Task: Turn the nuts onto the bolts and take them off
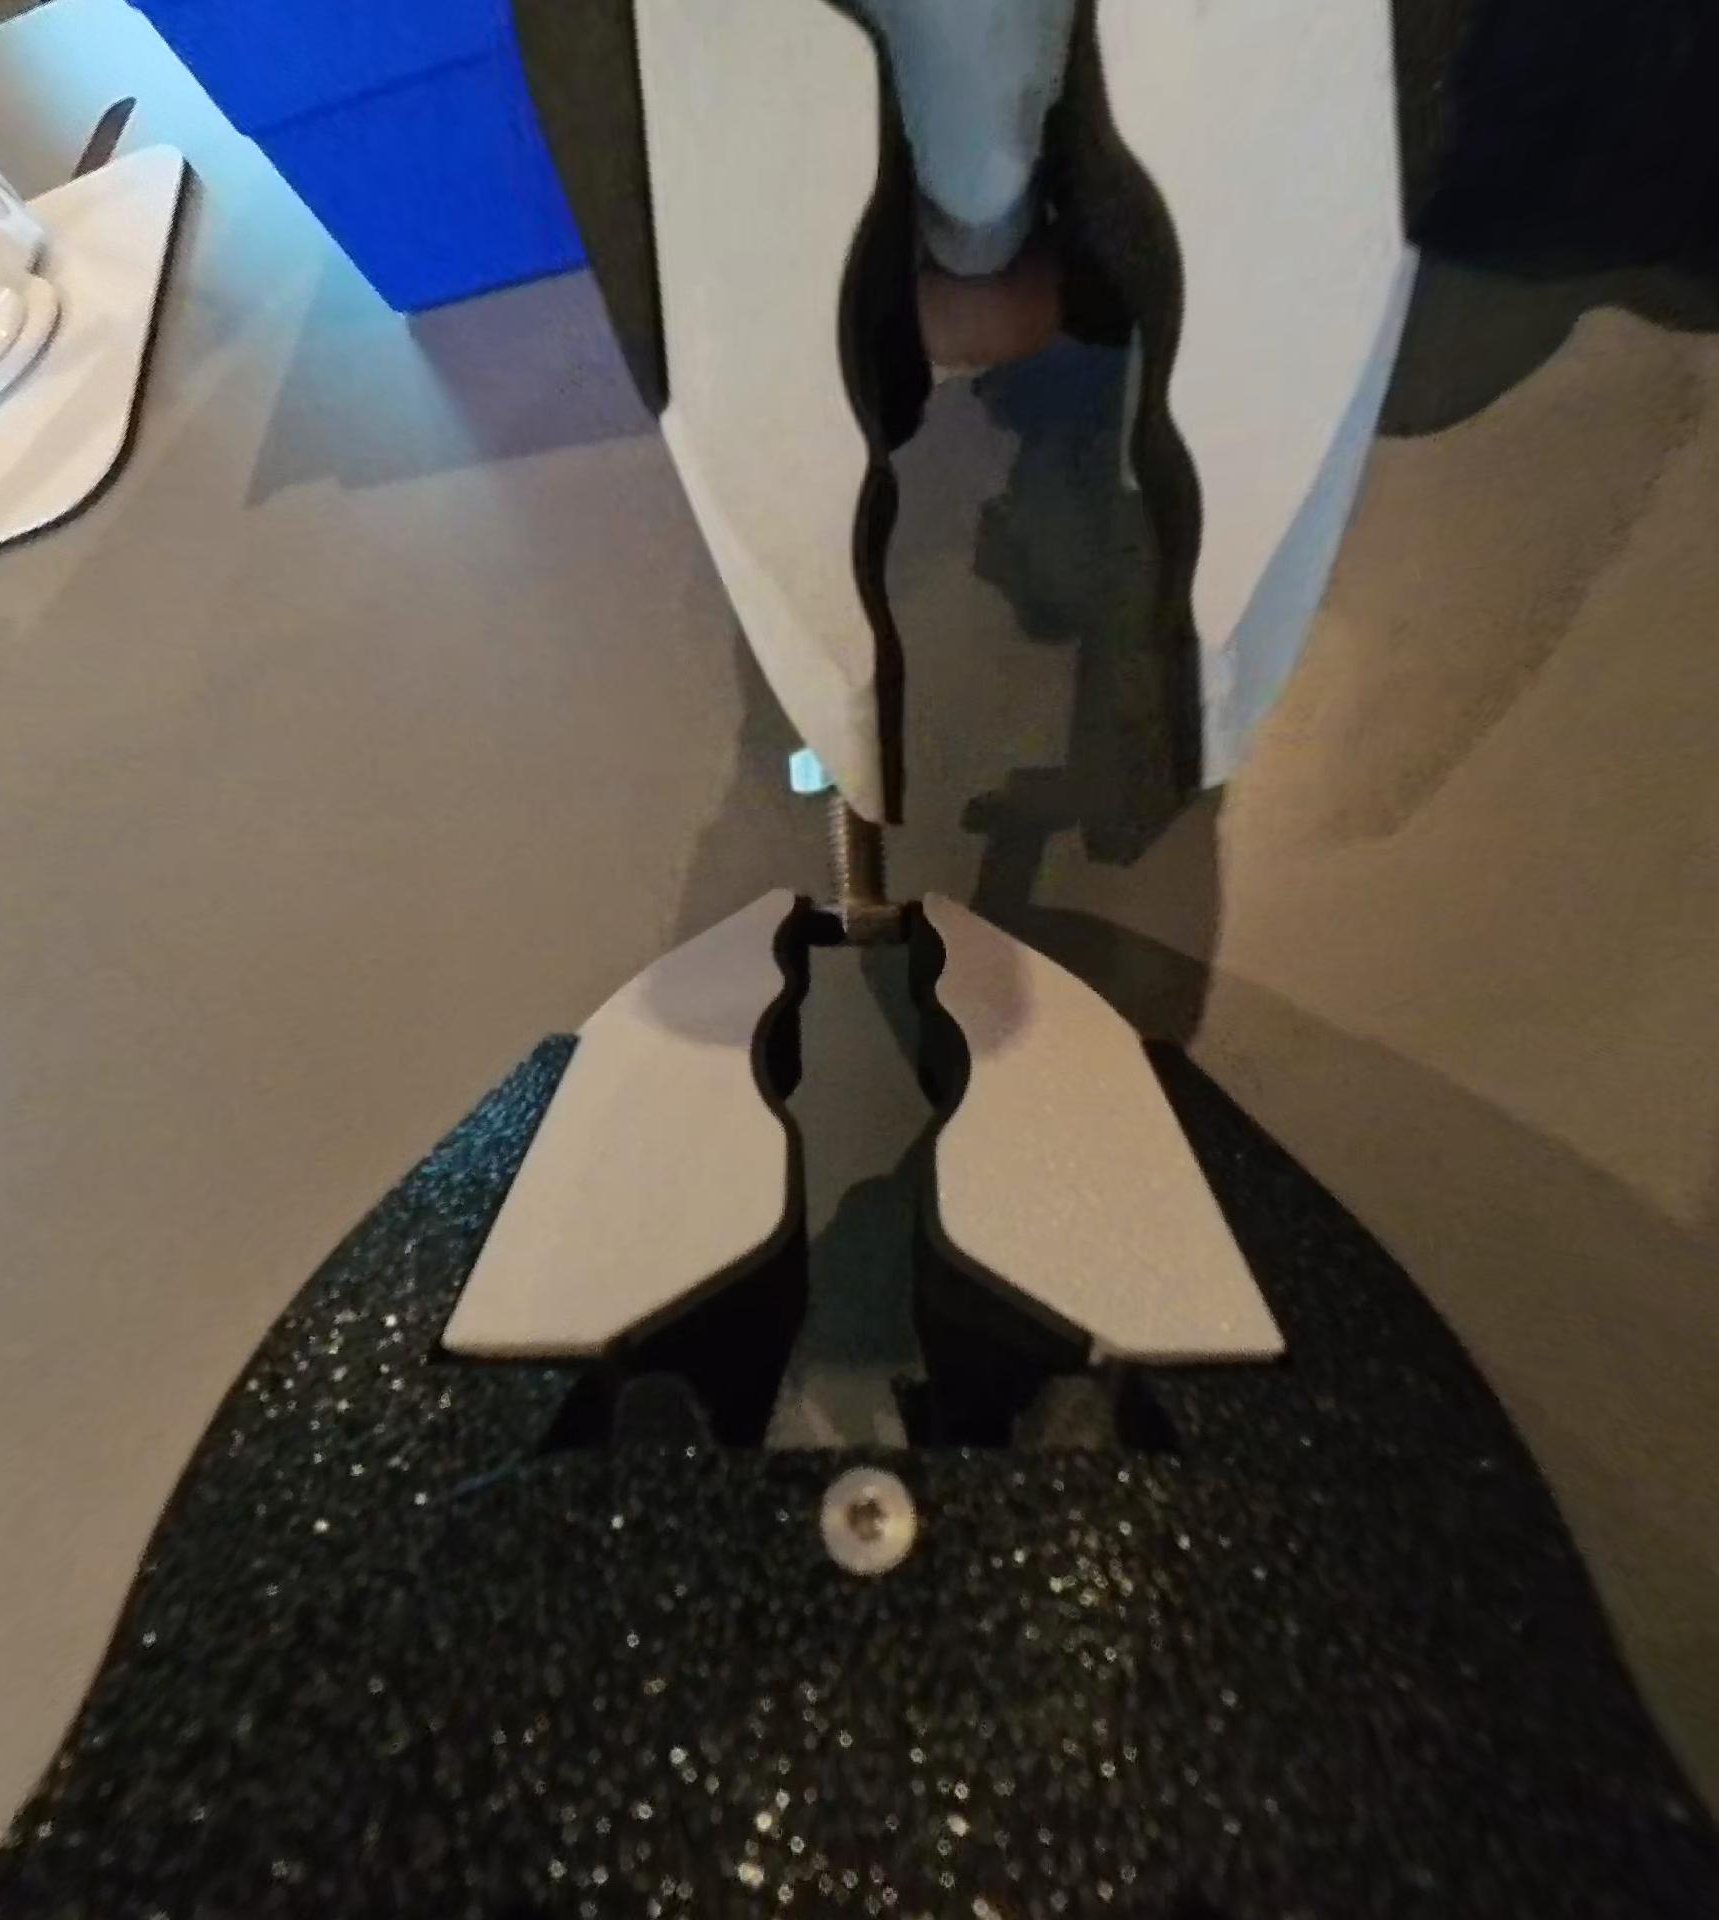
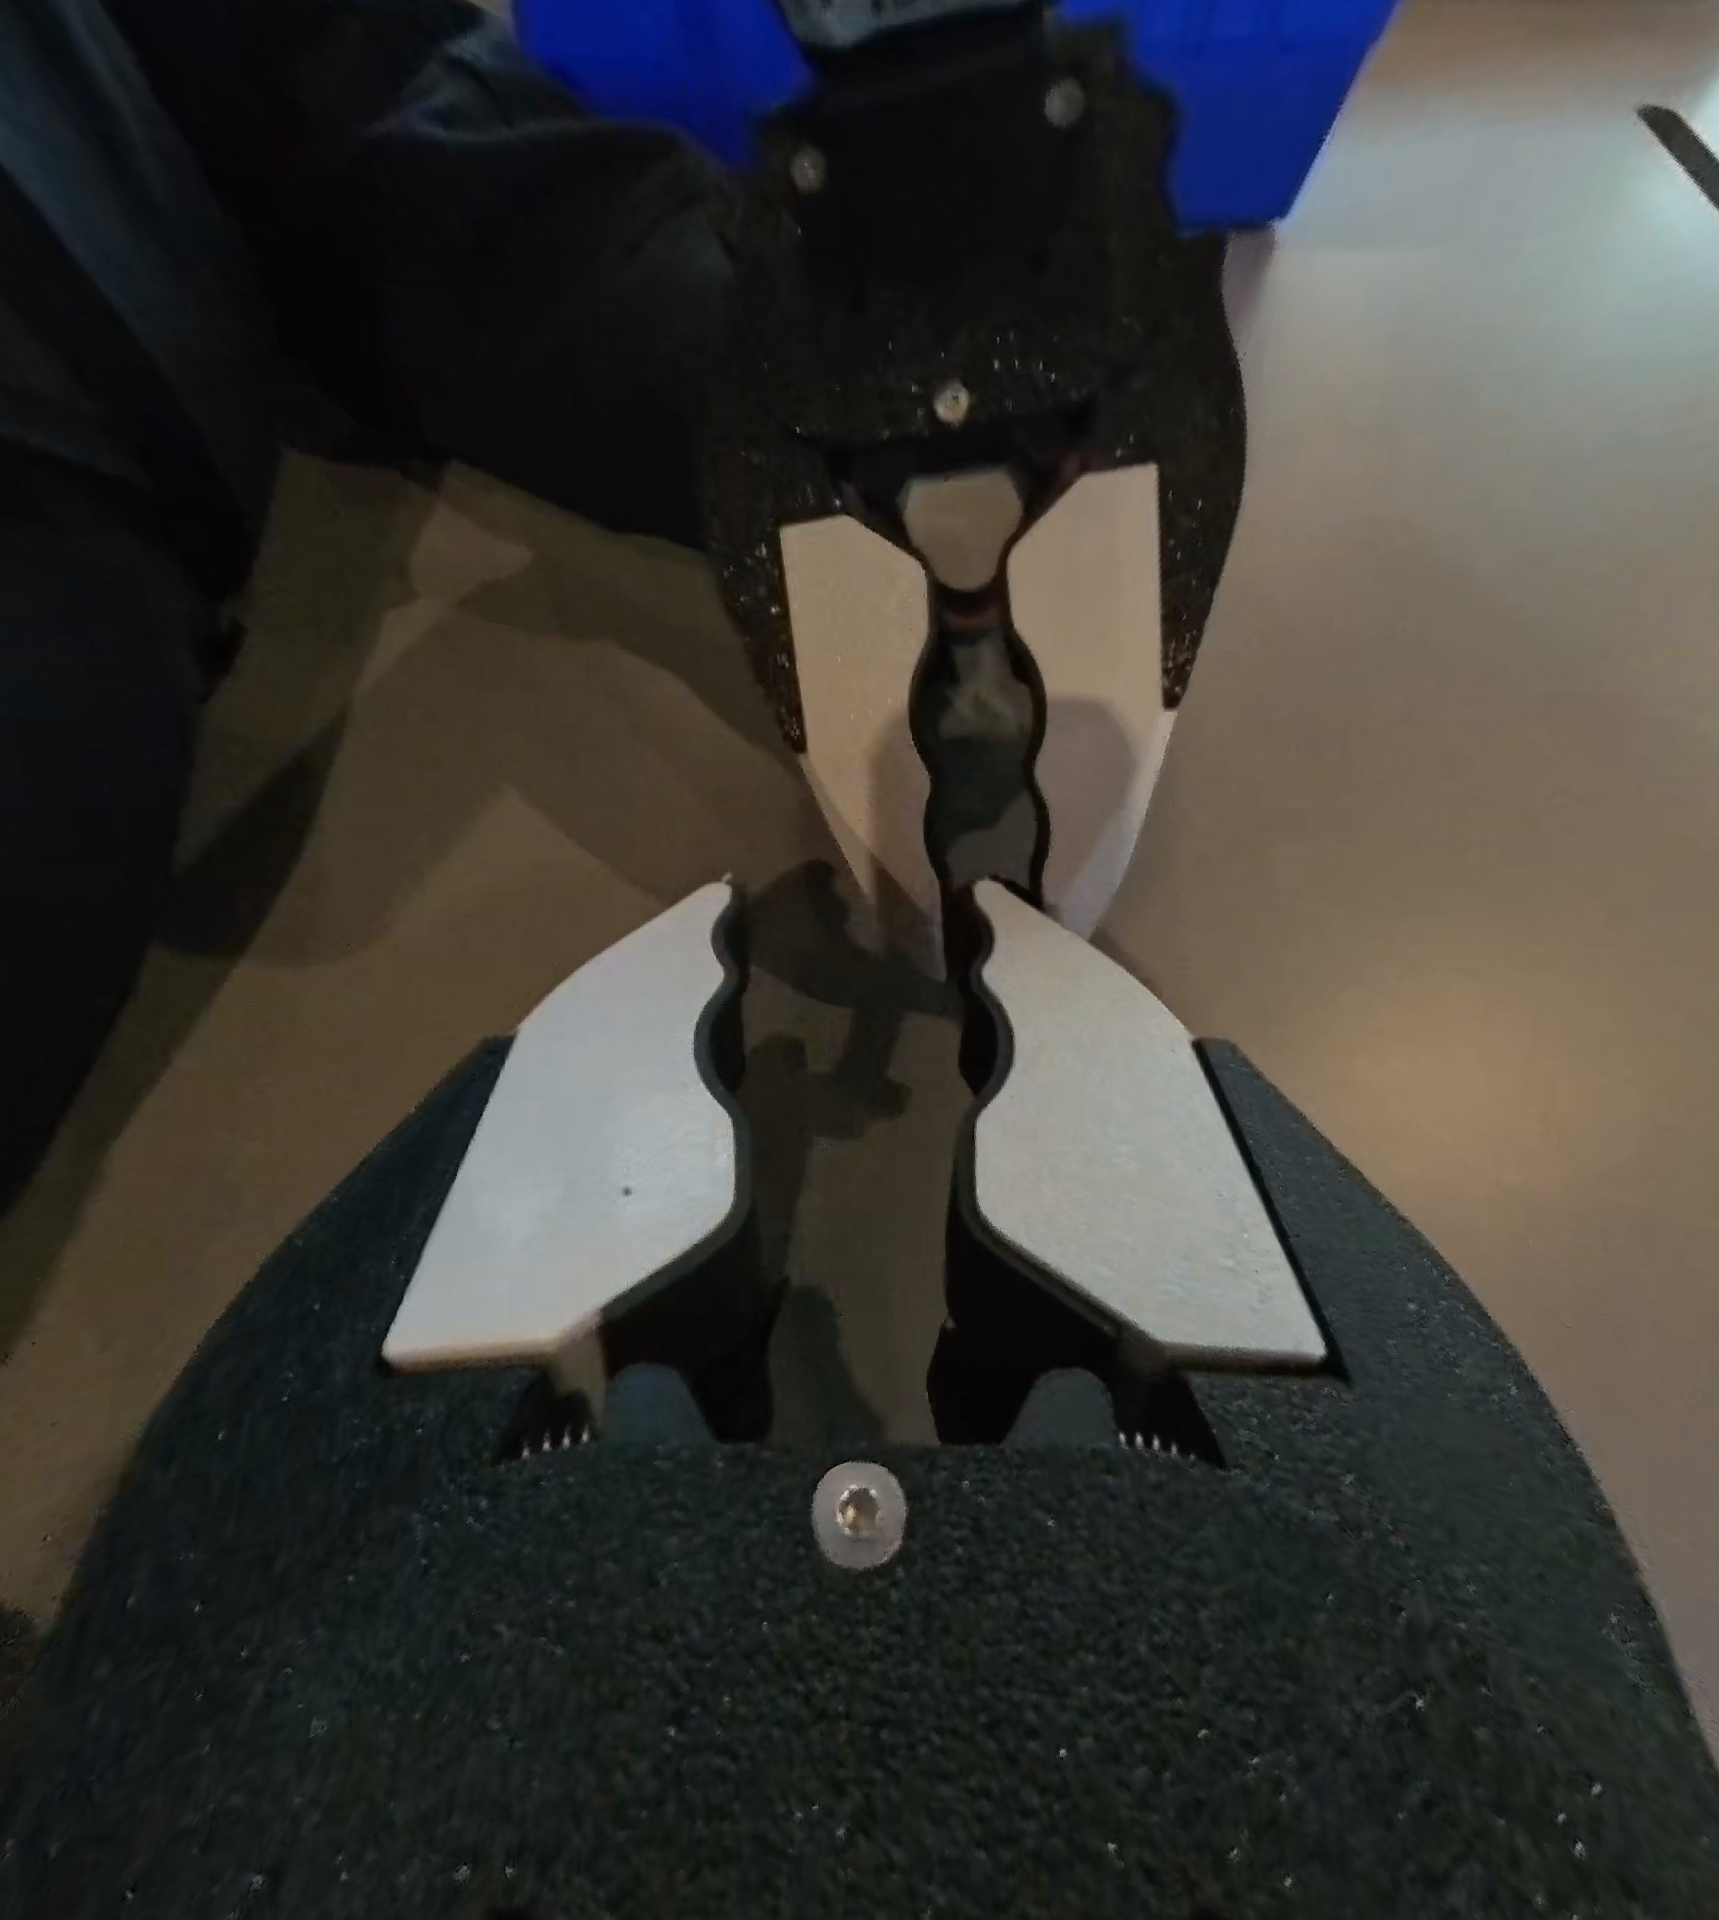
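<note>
In the left wrist view my left gripper point(image 1: 863, 914) is shut on the head end of a small steel bolt point(image 1: 857, 857), held above the table. The threaded shaft points away from me. A small pale nut point(image 1: 803, 774) sits at its far end. My right gripper point(image 1: 1037, 790) faces it from above, jaws open, with one fingertip point(image 1: 870, 769) beside the nut and bolt tip. In the right wrist view my right gripper point(image 2: 855, 899) is open, and the left gripper point(image 2: 995, 862) points toward it. The bolt and nut are hidden there.
A blue bin point(image 1: 398, 135) stands behind the grippers and also shows in the right wrist view point(image 2: 1302, 104). A white flat stand base point(image 1: 34, 343) lies at the far left. The tan tabletop point(image 1: 315, 831) runs underneath. A person's dark sleeve point(image 2: 107, 520) fills the left side.
</note>
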A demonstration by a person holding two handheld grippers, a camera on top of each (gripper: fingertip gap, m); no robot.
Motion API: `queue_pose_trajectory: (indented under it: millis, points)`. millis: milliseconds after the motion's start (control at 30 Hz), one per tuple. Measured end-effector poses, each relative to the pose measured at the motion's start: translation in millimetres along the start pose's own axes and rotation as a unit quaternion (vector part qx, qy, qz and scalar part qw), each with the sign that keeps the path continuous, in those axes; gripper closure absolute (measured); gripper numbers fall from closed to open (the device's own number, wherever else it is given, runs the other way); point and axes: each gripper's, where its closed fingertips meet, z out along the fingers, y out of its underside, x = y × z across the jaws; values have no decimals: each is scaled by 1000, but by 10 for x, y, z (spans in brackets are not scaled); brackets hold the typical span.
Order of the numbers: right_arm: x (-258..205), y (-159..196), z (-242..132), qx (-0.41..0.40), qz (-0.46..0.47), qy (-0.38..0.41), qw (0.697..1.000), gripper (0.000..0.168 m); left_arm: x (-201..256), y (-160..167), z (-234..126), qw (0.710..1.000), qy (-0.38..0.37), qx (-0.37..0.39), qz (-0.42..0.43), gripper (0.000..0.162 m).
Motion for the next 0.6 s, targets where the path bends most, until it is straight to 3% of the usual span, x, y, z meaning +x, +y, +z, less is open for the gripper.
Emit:
queue_pose_trajectory:
  millis: [200,400,600]
  points:
    - [268,117,-81,-28,22,77,996,125,-11,-22,-19,1000,0,10,-6,145]
    - [208,287,-25,-67,80,33,994,128,-14,-21,-19,1000,-1,10,-5,145]
    - [179,204,15,-46,54,33,997,124,-9,-13,-13,1000,0,7,-4,145]
